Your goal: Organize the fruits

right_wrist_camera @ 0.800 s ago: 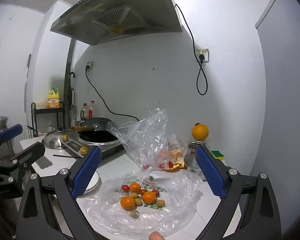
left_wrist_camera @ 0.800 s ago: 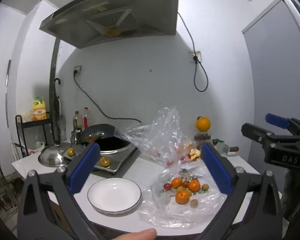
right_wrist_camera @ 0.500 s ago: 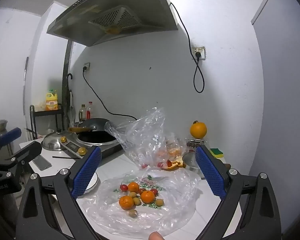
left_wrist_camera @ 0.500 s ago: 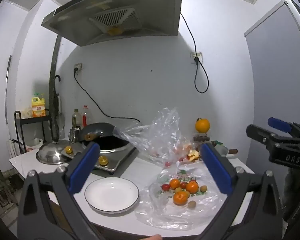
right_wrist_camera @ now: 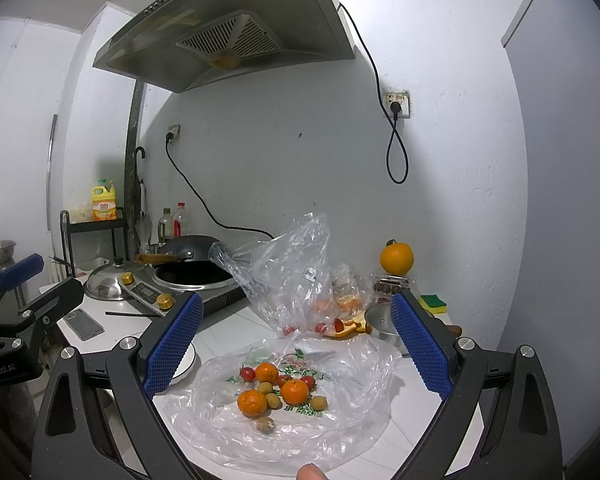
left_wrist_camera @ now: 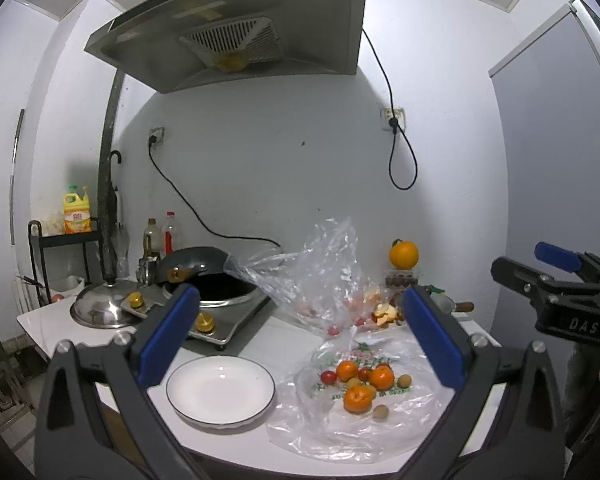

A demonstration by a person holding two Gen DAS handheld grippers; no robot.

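Plate [right_wrist_camera: 186,364] half hidden behind rt finger [right_wrist_camera: 172,346]

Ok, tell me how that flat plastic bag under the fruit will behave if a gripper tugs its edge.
The flat plastic bag looks thin and crinkled, so it would probably bunch up, not slide stiffly. The round mandarins lie loose on it and could roll off. Its glossy film may slip between the pads.

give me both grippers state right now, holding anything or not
Left gripper: open, blue-padded fingers spread wide, holding nothing.
Right gripper: open, fingers wide apart, holding nothing.
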